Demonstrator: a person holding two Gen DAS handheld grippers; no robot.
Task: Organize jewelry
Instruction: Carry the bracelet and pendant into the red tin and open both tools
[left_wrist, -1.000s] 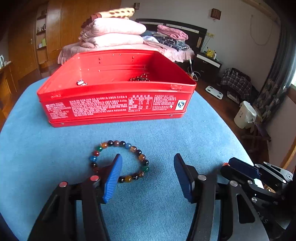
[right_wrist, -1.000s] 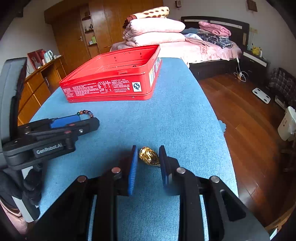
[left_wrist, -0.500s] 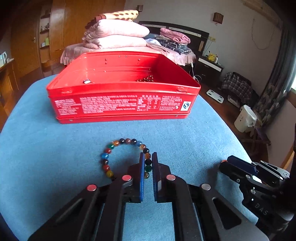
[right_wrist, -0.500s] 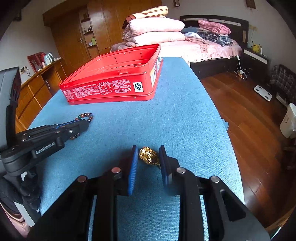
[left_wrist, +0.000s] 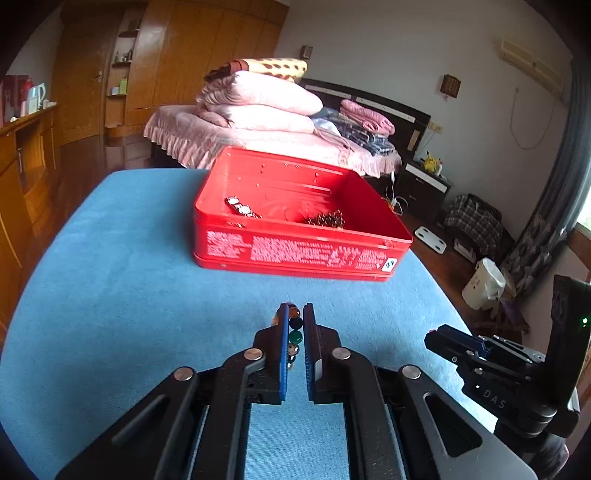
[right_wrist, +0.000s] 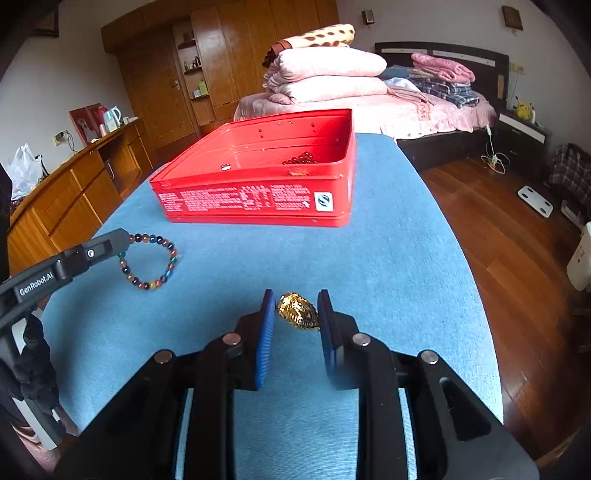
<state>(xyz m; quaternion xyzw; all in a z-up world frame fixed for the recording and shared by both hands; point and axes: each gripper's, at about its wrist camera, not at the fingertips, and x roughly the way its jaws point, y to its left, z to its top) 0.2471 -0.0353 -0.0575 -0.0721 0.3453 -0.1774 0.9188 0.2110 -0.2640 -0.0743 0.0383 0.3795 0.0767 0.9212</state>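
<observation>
Left gripper (left_wrist: 296, 315): jaws nearly together, pinching one side of the bead bracelet (left_wrist: 293, 334). In the left wrist view a few beads show in the slit between the pads. In the right wrist view the rest of the loop hangs off the tip, slack, low over the blue cloth table (right_wrist: 369, 258). We cannot tell whether its lowest beads touch the cloth.

Right gripper (right_wrist: 295, 301): jaws narrow, set on either side of the gold brooch-like piece (right_wrist: 298, 309). The pads sit against its edges and it appears held, just above or on the cloth.

Red tin (left_wrist: 295, 221) stands open further along the table, ahead of both grippers. A small silver piece (left_wrist: 240, 208) lies near its left side, a dark chain heap (left_wrist: 327, 219) toward its right.

We read the step as carrying both pieces to the tin. To do it well:
- keep the pinch on the bracelet firm; only a few beads are gripped and the loop may swing
- bring the dangling loop above the tin's near wall before crossing, or it may snag
- let go low inside, in bare floor between the silver piece and the chain heap
- bring the grippers in one at a time, as they work close together.
</observation>
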